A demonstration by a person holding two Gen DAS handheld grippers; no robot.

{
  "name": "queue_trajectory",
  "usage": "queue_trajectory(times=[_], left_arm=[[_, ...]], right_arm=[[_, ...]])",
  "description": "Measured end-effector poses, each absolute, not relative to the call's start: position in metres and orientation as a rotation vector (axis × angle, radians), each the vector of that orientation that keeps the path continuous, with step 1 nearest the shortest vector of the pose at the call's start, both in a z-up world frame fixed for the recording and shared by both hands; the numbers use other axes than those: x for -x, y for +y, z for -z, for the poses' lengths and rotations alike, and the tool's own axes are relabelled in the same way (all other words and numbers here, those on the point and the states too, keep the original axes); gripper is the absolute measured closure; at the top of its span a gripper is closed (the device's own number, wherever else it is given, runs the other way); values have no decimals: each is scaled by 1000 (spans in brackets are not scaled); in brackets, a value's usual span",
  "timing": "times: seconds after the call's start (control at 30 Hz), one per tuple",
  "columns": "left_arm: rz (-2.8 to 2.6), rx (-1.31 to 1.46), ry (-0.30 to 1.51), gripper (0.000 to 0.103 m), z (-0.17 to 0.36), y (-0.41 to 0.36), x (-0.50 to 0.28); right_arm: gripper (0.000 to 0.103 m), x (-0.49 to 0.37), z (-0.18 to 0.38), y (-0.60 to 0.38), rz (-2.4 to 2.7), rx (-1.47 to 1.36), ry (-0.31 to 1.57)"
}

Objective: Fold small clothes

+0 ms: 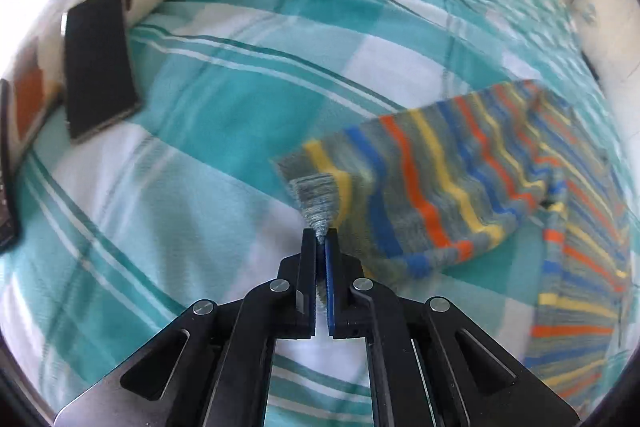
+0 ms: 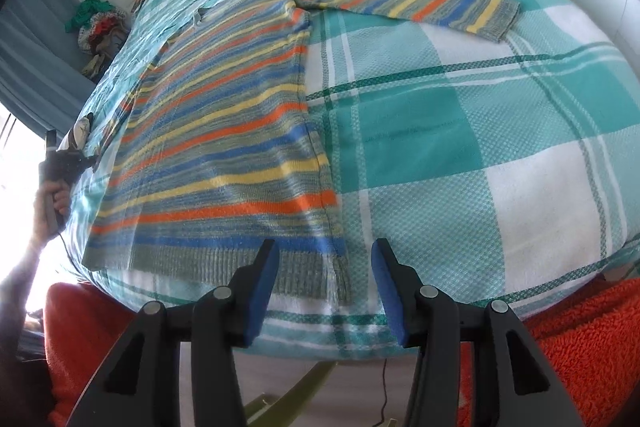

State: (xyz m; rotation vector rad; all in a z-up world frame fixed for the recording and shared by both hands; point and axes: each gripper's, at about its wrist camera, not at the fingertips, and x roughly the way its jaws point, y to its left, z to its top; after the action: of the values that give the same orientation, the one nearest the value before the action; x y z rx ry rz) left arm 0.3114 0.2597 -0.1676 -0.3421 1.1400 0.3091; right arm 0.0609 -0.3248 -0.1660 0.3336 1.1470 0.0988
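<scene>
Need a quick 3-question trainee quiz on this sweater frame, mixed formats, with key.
1. True or false: the left claw is shut on the cuff of the striped sweater.
2. The right claw is: A) open over the hem corner, B) shut on a sleeve, C) out of view.
3. Fill in: the sweater lies on a teal and white checked ____.

Key: 1 true; 2 A; 3 blanket.

Black right claw [image 2: 325,291] with blue pads [image 2: 264,287], silver screws.
</scene>
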Motion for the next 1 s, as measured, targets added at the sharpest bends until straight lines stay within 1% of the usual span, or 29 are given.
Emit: queue_trajectory(times=[0.07, 0.13, 0.17, 0.2, 0.23, 0.27, 0.3, 0.33, 0.37, 0.47, 0.6, 0.63, 0.7, 0.77, 0.83, 0.87, 0.93, 1.0], left_arm=[[-379, 322, 1133, 101, 166, 274, -311], [-430, 267, 1154, 98, 167, 273, -310], [-430, 258, 1175, 92, 168, 272, -308], [-423, 262, 1181, 72, 166, 271, -302], [-420, 269, 1167, 42, 161, 272, -292], [-423, 272, 1132, 31, 154, 268, -283], [-428, 270, 1093, 21, 146, 264, -273], [-417, 273, 1059, 17, 138, 255, -259], [-394, 283, 1043, 16, 134, 246, -253], [-304, 335, 1033, 16, 128, 204, -216], [-119, 332, 1022, 14, 126, 126, -180], [-67, 313, 1019, 11, 128, 104, -171], [15, 245, 1025, 7, 135, 66, -161], [40, 133, 1056, 7, 150, 37, -157], [17, 44, 1128, 6, 175, 24, -153], [13, 20, 1117, 6, 181, 22, -150], [12, 15, 1093, 5, 176, 24, -143], [19, 36, 1105, 5, 173, 27, -141]], right_arm=[[55, -60, 165, -327, -83, -329, 1132], [55, -60, 165, -330, -75, -333, 1117], [55, -59, 166, -331, -72, -334, 1111], [54, -59, 167, -332, -64, -333, 1105], [49, -58, 167, -333, -57, -332, 1100], [41, -57, 166, -336, -48, -332, 1091], [38, -56, 165, -338, -34, -333, 1073], [32, -54, 163, -340, -20, -332, 1056], [27, -53, 161, -343, -2, -331, 1038], [21, -52, 154, -351, 56, -330, 984], [20, -62, 150, -356, 70, -311, 949], [20, -65, 149, -356, 70, -304, 940], [20, -73, 148, -355, 62, -285, 923], [20, -79, 153, -351, 46, -250, 924], [20, -81, 163, -347, 46, -217, 944], [20, -84, 172, -347, 50, -209, 976], [20, -85, 191, -349, 66, -209, 1054], [19, -82, 192, -347, 62, -187, 1046]])
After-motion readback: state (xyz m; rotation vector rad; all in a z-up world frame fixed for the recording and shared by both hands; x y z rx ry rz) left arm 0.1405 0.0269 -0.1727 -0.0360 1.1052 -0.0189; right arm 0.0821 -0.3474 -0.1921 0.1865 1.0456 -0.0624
